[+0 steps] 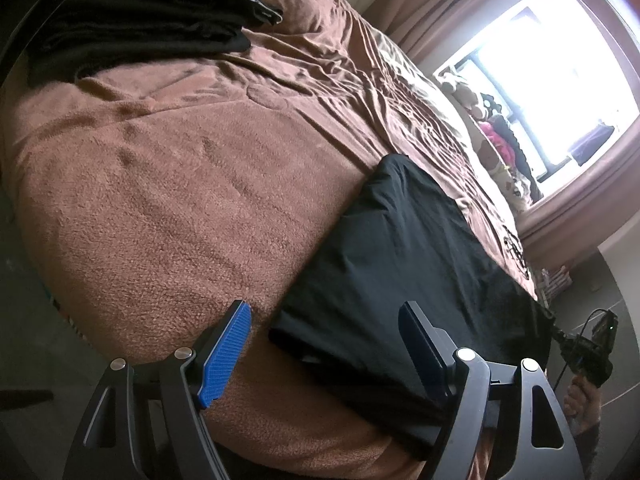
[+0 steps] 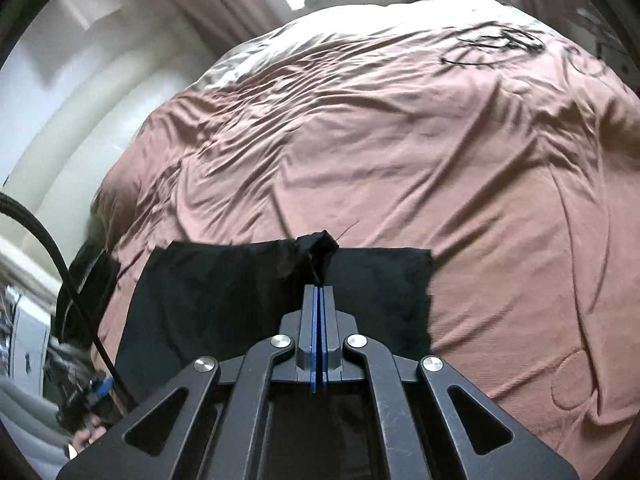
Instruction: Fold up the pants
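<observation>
- Closest to the right wrist camera, the right gripper [image 2: 319, 289] is clenched, its two blue pads pressed flat together, and it pinches a small bunched corner of the black pants [image 2: 240, 292] just at the tips.
- From this pinch the cloth rises in a little peak; the rest of the pants lies flat on the brown bedspread [image 2: 400, 152], near the front edge of the bed.
- Over on the other side, the left gripper [image 1: 324, 340] is released, jaws wide apart, and hovers above the near edge of the pants [image 1: 400, 264]; no cloth is between its pads.
- I judge the fabric to be light, thin and very soft, so it will sag and drag when lifted at one point only. A second hold at the opposite corner of the same edge looks sensible, to keep the fold straight.
- A pile of other dark clothes [image 1: 152, 12] lies at the far left corner of the bed.
- Waistband and leg ends cannot be told apart, because the black cloth shows almost no detail.
- How many layers the right pads hold is hidden, and the near part of the pants is covered by the gripper frames.
</observation>
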